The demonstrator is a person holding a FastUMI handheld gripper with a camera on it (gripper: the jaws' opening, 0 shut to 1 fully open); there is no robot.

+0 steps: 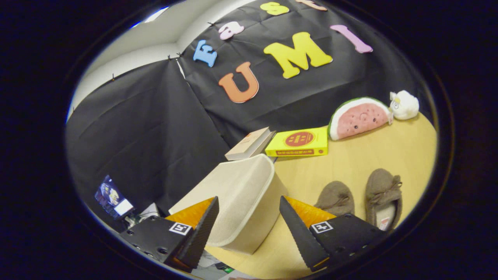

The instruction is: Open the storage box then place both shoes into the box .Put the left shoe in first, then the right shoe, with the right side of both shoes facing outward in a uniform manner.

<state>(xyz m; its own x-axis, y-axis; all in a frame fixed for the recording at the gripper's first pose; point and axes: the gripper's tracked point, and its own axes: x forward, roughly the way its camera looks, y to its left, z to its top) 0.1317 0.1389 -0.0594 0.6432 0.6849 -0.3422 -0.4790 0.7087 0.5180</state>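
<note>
The storage box (241, 202), a pale box with a textured lid and rounded corners, sits on the worktop (350, 163) between the jaws and just ahead of them, its near corner reaching back between the tips. The gripper (249, 229) has its jaws wide apart, clamped on nothing, one on each side of the box. The lid looks closed. I judge the box light, stiff plastic, likely to slide on the smooth wood if pushed, so the lid's front lip seems the best place to take hold.

Ahead of the right jaw lie the two shoes (360, 196), soft brown slippers with bows, side by side and toes pointing away. They should be light and floppy; pinching the heel rim would likely hold best.

Well beyond the box lie a yellow book (299, 142) and a tan book (249, 144), then a watermelon plush (360, 118) and a white plush (404, 105).
</note>
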